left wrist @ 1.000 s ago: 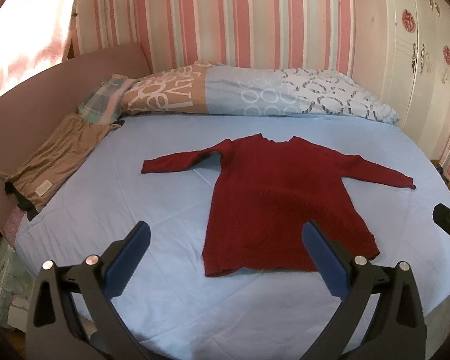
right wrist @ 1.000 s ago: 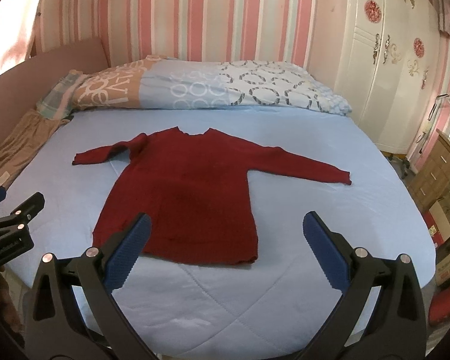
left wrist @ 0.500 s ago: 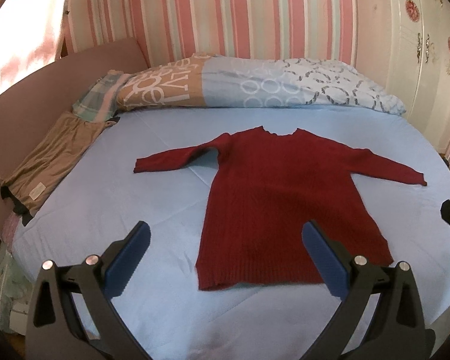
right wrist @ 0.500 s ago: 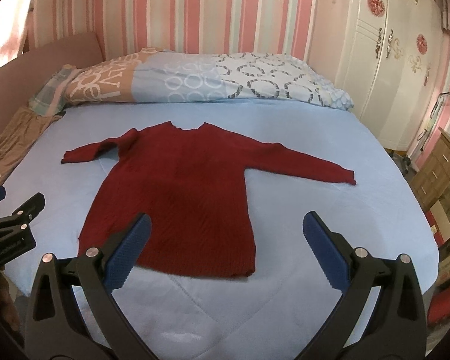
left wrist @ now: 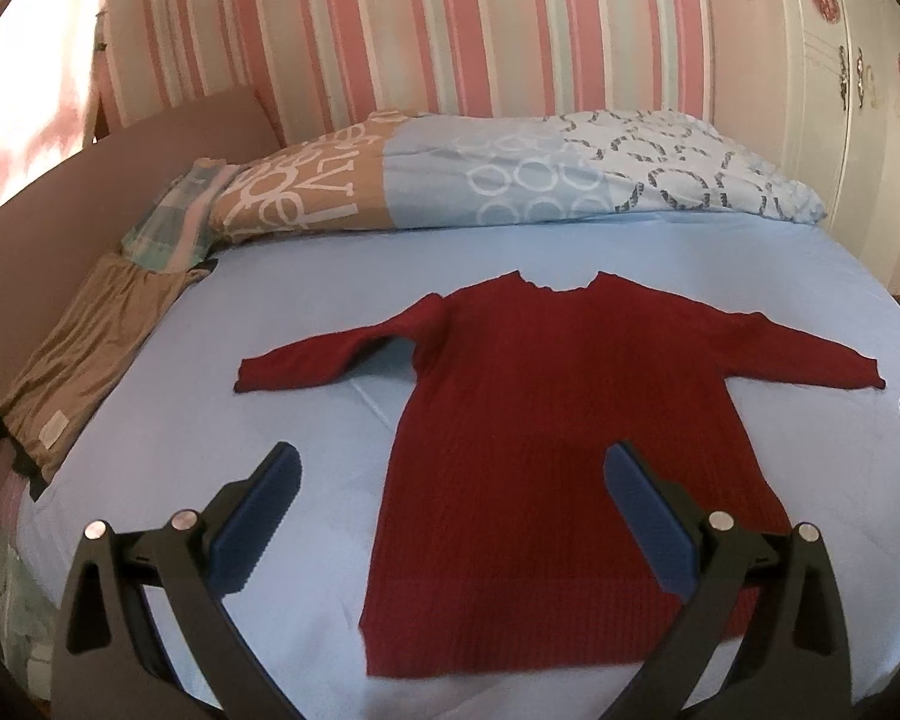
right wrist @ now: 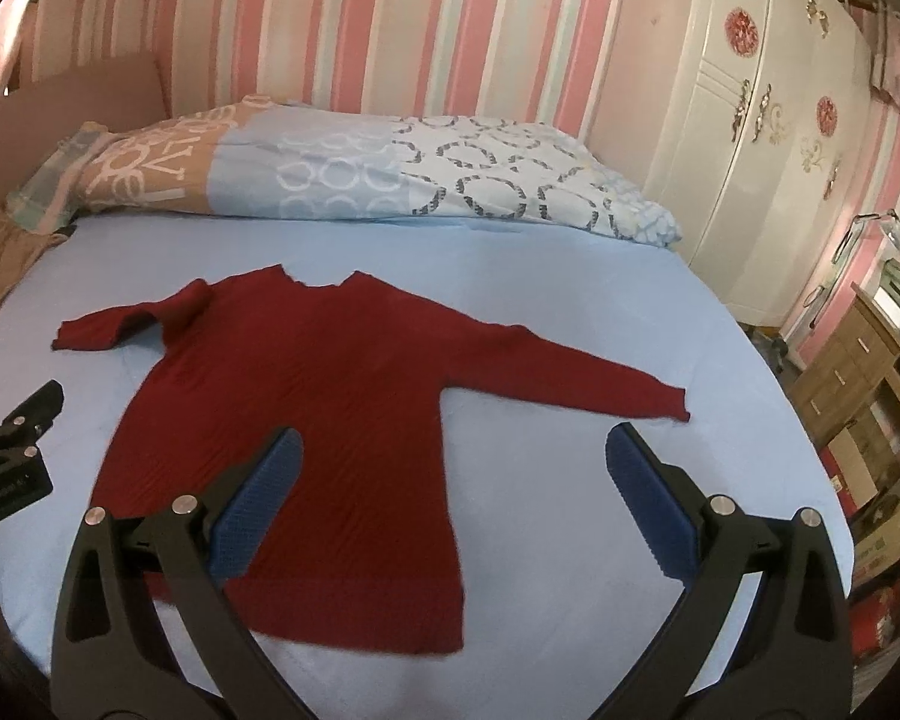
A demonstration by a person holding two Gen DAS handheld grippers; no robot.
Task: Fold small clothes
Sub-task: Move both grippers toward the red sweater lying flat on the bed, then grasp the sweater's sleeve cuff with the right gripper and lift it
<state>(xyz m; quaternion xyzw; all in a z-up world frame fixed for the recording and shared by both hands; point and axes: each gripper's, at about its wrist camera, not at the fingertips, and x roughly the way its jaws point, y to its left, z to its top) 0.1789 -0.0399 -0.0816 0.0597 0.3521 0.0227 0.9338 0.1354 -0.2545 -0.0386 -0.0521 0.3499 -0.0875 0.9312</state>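
Approach step, by the look of it, nothing folded yet: red sweater (left wrist: 546,450) spread flat on the blue sheet (left wrist: 306,360), hem just ahead of both sets of jaws. Left gripper (left wrist: 450,492) and right gripper (right wrist: 450,480) spread wide, holding nothing. Next, probably: down to a sleeve or hem edge, then pinching.

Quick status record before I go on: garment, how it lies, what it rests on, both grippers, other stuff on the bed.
garment: red sweater
lay: spread flat, unfolded, both sleeves out to the sides, neckline toward the pillows
surface: light blue bed sheet
left gripper: open, holds nothing, over the hem area
right gripper: open, holds nothing, toward the sweater's right side
folds done: none visible
other items: patterned duvet at the head; tan garment at the bed's left edge
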